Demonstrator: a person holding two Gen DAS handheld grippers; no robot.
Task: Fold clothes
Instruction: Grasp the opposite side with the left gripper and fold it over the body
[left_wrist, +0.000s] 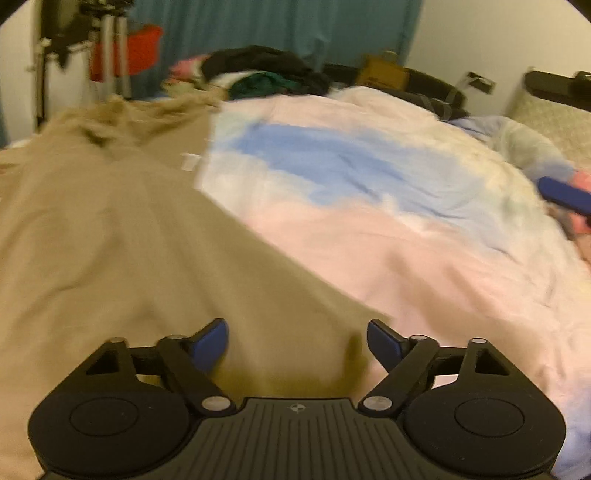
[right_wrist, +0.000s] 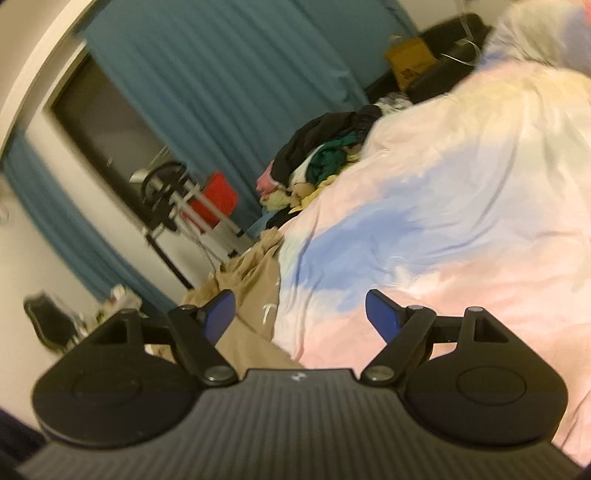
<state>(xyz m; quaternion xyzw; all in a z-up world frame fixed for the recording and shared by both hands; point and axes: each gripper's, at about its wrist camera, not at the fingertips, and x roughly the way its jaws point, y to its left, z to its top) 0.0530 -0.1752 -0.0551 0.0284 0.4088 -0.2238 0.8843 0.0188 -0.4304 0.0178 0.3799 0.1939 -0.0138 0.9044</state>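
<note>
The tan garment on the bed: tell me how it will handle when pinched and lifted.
The tan garment probably drapes limply: it lies flat with bunched folds at its far end. Likely light, thin cloth. It may drag across the pastel bedcover beneath.

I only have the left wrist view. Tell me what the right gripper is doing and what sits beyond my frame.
Observer: The right gripper has its jaws wide open, holding nothing, above the pastel pink, blue and white bedspread.
Operator: Report what is left of the teal curtain.
Observer: A dark window opening in the pale wall shows there.
Operator: Check the floor beside the bed.
Observer: A black chair-like object stands low by the wall, blurred.
</note>
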